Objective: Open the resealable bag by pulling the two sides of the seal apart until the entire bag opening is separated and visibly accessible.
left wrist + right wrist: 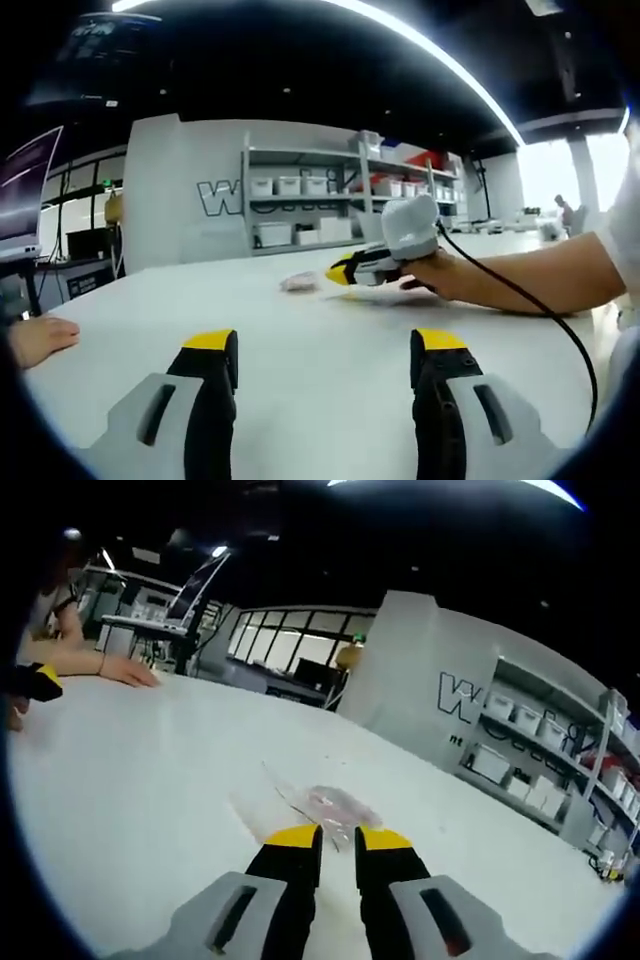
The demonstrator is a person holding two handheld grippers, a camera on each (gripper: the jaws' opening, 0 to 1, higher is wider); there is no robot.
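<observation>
We hold the left gripper (325, 360) wide open above the white table (300, 330). At twelve o'clock of the right gripper (338, 842), whose jaws stand narrow, lies the clear plastic resealable bag (325, 808); whether they pinch it we cannot tell.

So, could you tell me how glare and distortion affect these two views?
Left gripper view: the window at far right is blown out white, and the ceiling light strip bows into an arc. Right gripper view: the clear bag looks faint against the white table, and the shelving leans.

Clear resealable bag (318, 808) with pinkish contents, flat on white table (140, 770)
</observation>
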